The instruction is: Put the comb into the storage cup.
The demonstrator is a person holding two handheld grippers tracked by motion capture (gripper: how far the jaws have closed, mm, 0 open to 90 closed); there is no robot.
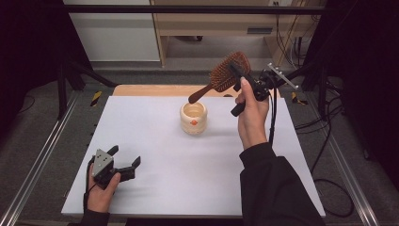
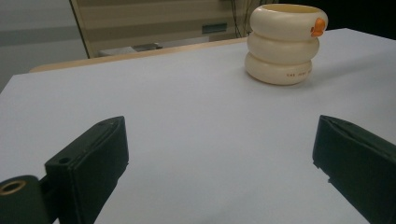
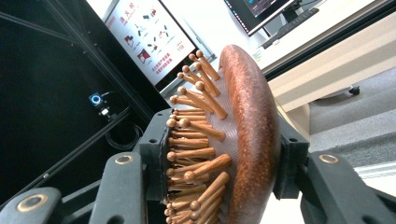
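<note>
So the right gripper (image 1: 241, 70) is up in the air over the far right part of the table, clamped on the head of a wooden hairbrush (image 1: 225, 75). In the right gripper view you can see the brush head (image 3: 243, 135) squeezed between the two black jaws, one against the bristle side and one against the smooth back. The handle slants down to the left, its dark tip hanging just above the rim of a cream ringed cup (image 1: 193, 117) that stands near the middle of the white table (image 1: 155, 141). Left gripper (image 1: 123, 162) rests on the near left of the table, jaws spread wide with nothing between them, well apart from the cup (image 2: 286, 44)
</note>
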